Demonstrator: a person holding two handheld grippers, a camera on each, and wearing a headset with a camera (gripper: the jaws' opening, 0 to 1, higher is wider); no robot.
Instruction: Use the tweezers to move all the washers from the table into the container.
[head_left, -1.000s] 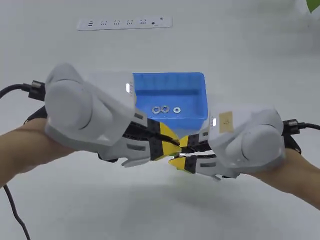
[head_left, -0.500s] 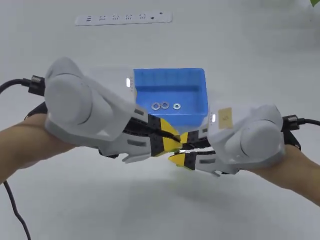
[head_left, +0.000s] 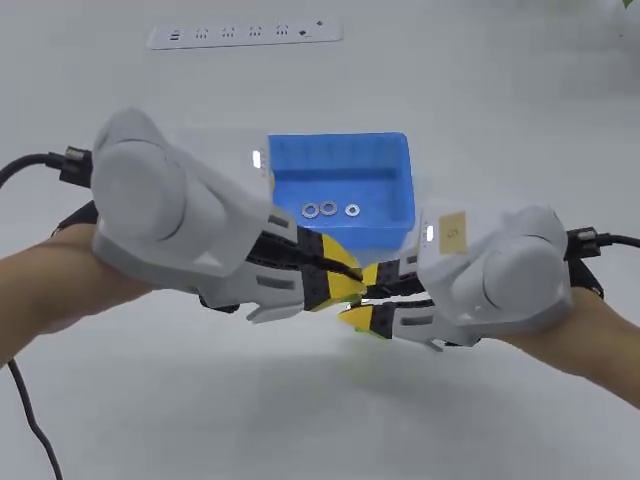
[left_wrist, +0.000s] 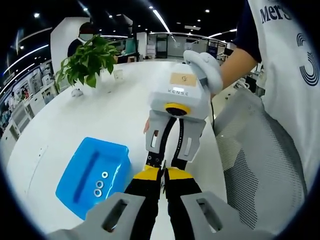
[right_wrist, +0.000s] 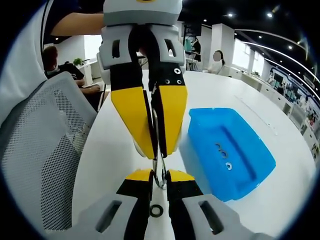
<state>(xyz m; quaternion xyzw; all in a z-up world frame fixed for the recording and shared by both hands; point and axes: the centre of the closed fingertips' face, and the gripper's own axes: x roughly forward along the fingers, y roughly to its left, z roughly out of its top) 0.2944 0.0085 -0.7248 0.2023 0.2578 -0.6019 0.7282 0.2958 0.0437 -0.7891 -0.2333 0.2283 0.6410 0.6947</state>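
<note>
I have the left gripper (left_wrist: 163, 175) and the right gripper (right_wrist: 160, 176) meeting tip to tip at the centre of the head view, just below the near wall of the blue container (head_left: 380, 160). In the right gripper view the left gripper's yellow jaws come down from the top, closed on the thin silver tweezers (right_wrist: 159, 167). The rounded end of the tweezers sits between my right gripper's own jaws, which are drawn in tight on it.

One washer (right_wrist: 156, 210) lies on the table at the bottom centre of that view, seen through the slot between the right jaws. Three washers (head_left: 329, 209) lie in a row on the container's floor, away from its walls.

In the head view, bare white table (head_left: 320, 420) runs across the whole lower part of the frame, and more lies between the container's far wall and the power strip (head_left: 245, 33) at the upper left.

A mesh chair (right_wrist: 45, 150) fills the left of the right gripper view at the table's edge. A potted plant (left_wrist: 87, 57) stands on the table at the upper left of the left gripper view, well apart from the container.
</note>
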